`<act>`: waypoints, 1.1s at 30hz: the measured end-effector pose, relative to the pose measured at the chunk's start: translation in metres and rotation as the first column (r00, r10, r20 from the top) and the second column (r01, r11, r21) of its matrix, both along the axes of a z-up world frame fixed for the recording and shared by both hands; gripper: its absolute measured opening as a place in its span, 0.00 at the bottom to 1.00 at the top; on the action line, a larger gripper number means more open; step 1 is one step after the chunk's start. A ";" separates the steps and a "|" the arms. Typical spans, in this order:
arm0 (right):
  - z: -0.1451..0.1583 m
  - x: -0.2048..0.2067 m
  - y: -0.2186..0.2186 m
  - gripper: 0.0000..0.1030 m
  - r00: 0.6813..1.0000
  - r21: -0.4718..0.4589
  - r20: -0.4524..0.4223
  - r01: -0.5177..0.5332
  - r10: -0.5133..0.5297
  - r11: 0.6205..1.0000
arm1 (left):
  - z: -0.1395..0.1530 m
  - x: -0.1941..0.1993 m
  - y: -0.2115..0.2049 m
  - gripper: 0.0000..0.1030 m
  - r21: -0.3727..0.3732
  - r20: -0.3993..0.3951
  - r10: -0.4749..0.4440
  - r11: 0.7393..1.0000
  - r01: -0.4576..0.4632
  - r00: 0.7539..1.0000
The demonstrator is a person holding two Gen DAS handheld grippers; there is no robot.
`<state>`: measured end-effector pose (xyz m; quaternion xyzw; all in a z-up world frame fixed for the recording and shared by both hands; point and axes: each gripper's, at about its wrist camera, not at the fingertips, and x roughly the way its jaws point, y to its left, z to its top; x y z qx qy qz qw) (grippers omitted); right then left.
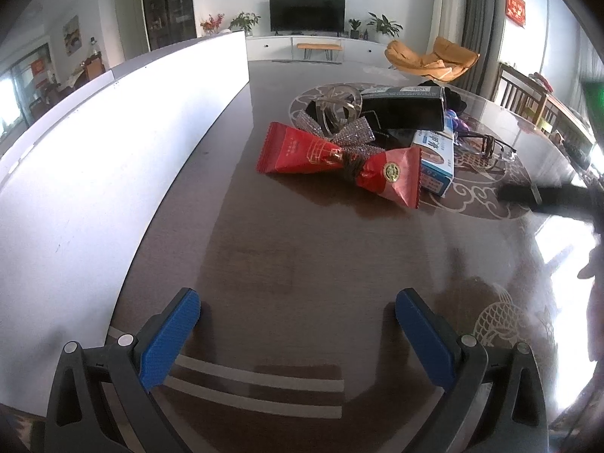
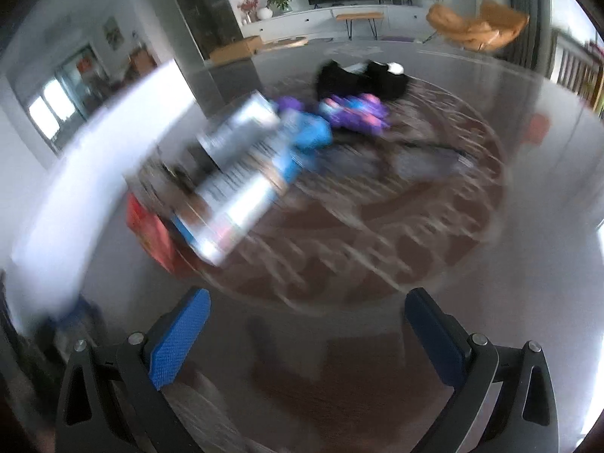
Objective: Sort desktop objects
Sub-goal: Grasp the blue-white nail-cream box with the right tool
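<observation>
A pile of small objects lies on the dark glass-topped table [image 1: 302,249]. Nearest is a red snack packet [image 1: 302,151] tied at its middle, with a sparkly bow [image 1: 339,132] and a clear hair claw [image 1: 339,107] behind it. A black case [image 1: 400,111], a blue-and-white box [image 1: 436,162] and glasses [image 1: 487,145] lie to the right. My left gripper [image 1: 298,315] is open, well short of the packet. My right gripper [image 2: 307,315] is open too; its view is blurred, showing the blue-and-white box [image 2: 234,196], a purple item [image 2: 355,113] and a black item [image 2: 358,79].
A long white box [image 1: 113,158] runs along the table's left side. A dark bar [image 1: 547,198] reaches in from the right edge of the left wrist view. Bare tabletop lies between both grippers and the pile. An orange chair [image 1: 430,60] stands beyond the table.
</observation>
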<state>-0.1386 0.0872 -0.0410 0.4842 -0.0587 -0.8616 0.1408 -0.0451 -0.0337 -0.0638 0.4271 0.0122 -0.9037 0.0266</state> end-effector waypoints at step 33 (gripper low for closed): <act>-0.018 0.045 -0.006 0.82 0.977 0.236 -0.094 -0.165 0.192 0.958 | -0.009 -0.005 -0.002 1.00 -0.002 -0.038 0.031 1.000 -0.031 0.999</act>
